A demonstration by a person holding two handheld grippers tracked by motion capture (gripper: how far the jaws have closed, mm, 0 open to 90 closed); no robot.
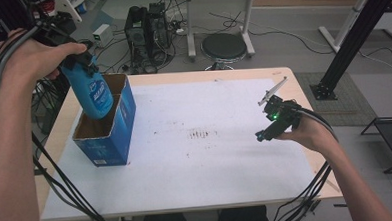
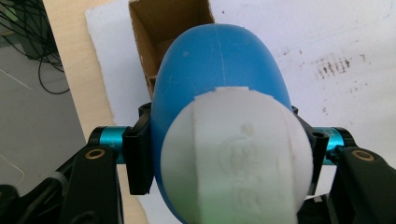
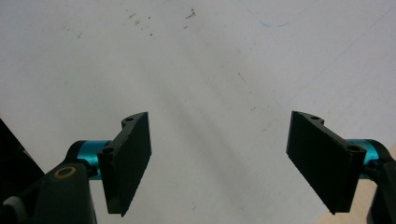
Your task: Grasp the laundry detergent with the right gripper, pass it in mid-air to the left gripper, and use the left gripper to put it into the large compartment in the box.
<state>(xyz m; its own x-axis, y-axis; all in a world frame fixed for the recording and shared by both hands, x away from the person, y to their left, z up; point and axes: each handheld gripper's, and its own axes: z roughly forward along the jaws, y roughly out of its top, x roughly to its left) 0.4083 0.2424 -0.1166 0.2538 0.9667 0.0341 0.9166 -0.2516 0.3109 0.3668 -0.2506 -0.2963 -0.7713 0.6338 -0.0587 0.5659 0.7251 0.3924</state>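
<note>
A blue bottle with a white cap hangs upright above the open top of a blue cardboard box at the table's left. My left gripper is shut on the bottle near its cap end, its jaws pressing both sides. The bottle's lower end sits at the box's opening. My right gripper rests low over the white sheet at the right, open, with nothing between its fingers.
A white sheet covers most of the wooden table. Cables trail from both grippers over the front edge. Behind the table stand a stool, a computer case and a black frame leg.
</note>
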